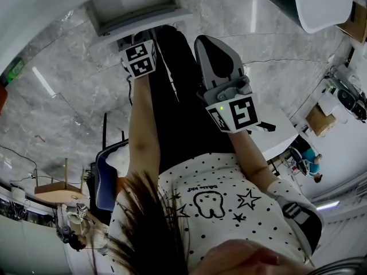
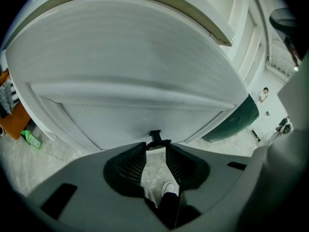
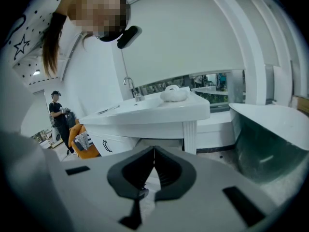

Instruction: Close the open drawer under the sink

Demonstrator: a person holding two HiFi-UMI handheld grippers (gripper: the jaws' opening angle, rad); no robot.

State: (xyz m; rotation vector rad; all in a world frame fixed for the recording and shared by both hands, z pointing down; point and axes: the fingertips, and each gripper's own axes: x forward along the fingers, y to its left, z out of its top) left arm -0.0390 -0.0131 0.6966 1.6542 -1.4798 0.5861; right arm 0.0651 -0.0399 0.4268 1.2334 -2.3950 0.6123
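Note:
The white drawer front (image 2: 140, 71) fills the left gripper view, with its small black handle (image 2: 155, 138) right at the tips of my left gripper (image 2: 155, 147). Its jaws stand a little apart and the handle is not clamped between them. In the head view the drawer (image 1: 143, 22) juts out at the top, and the left gripper (image 1: 140, 59) is just below it, jaws hidden by its marker cube. My right gripper (image 1: 209, 44) hangs over the person's dark trousers, away from the drawer, and is shut (image 3: 154, 151) on nothing.
The right gripper view looks across at a white sink counter (image 3: 159, 111) with a faucet (image 3: 129, 87). An orange seat (image 3: 79, 140) and a standing person (image 3: 58, 115) are at the left. A dark green tub (image 3: 270, 144) sits at the right. The floor is grey marble (image 1: 63, 107).

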